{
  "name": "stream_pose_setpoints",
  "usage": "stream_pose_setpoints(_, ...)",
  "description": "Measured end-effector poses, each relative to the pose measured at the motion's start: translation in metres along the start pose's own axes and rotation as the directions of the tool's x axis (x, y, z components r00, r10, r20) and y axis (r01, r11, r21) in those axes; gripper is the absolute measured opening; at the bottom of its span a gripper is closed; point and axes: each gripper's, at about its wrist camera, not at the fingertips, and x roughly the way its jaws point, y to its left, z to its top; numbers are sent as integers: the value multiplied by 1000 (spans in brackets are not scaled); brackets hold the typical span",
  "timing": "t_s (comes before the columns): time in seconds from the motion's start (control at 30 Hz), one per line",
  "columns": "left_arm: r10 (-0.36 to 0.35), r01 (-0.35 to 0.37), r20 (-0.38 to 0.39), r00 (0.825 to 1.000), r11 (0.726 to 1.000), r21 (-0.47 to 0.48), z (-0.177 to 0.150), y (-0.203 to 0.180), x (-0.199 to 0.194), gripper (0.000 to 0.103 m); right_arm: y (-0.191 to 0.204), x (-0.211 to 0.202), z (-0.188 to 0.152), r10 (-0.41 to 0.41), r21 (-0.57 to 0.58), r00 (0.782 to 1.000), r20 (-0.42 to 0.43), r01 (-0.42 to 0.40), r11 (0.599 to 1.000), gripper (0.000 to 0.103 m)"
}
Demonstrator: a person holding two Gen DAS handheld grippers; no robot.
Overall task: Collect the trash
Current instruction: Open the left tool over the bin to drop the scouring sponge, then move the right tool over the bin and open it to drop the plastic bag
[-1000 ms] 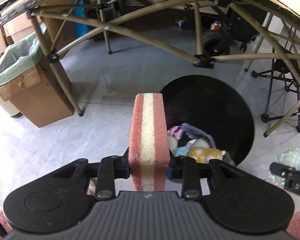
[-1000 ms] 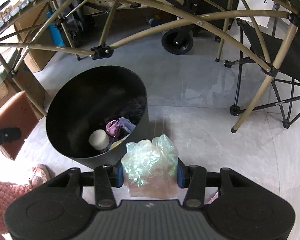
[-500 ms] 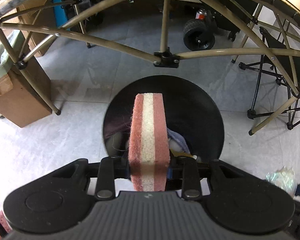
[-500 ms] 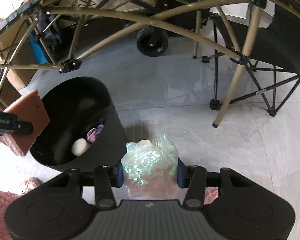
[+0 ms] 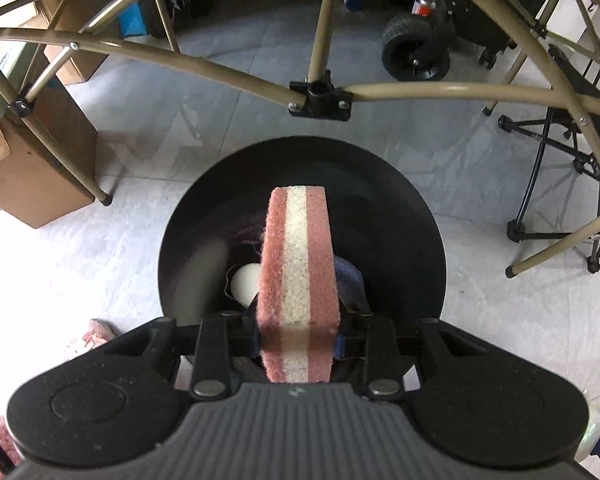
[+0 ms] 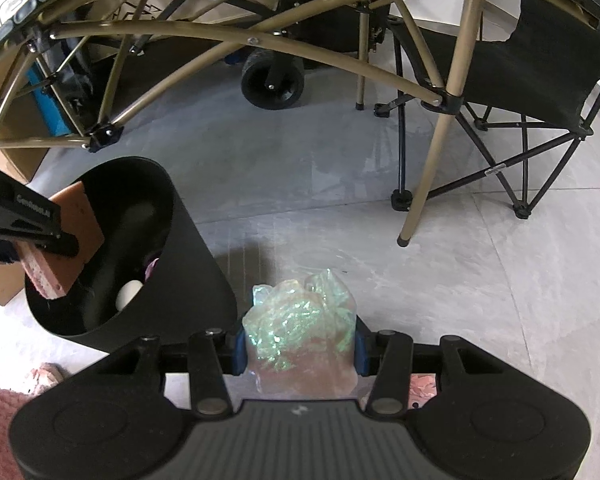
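Left wrist view shows our left gripper [image 5: 298, 338] clamped on a pink-and-cream sponge [image 5: 298, 280], held on edge right above the mouth of the black bin [image 5: 400, 208], where a white round item [image 5: 246, 284] and some purple scraps already lie. From the right wrist view, our right gripper [image 6: 298, 350] pinches a crumpled iridescent wrapper [image 6: 300, 320], hanging over bare floor just beside the bin's wall, not over its opening. The sponge looks safe to release, though in the right wrist view it sits near the bin's rim, so letting go while tilted could bounce it off the edge. We judge the wrapper the bigger risk: it is light, and if released where it is it would land on the floor. Crowding both grippers over the opening could also make them collide.
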Motion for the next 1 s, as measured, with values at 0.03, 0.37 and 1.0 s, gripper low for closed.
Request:
stream_pose_setpoints(0.03,2,-2,-5,1000,1000,-1,0,-1,1,31,-1,1,0,-4,3,1000,-2,4,1000,46)
stream_pose_setpoints(0.37,37,-37,9,999,999,-26,2,3,-7,103,2,-2,0,-10,0,1000,4,10,1000,47)
stream_pose_setpoints(1.0,13,-12,8,1000,998,-68,-4,70,-27,103,82,-22,20,38,-115,998,58,-31,993,47)
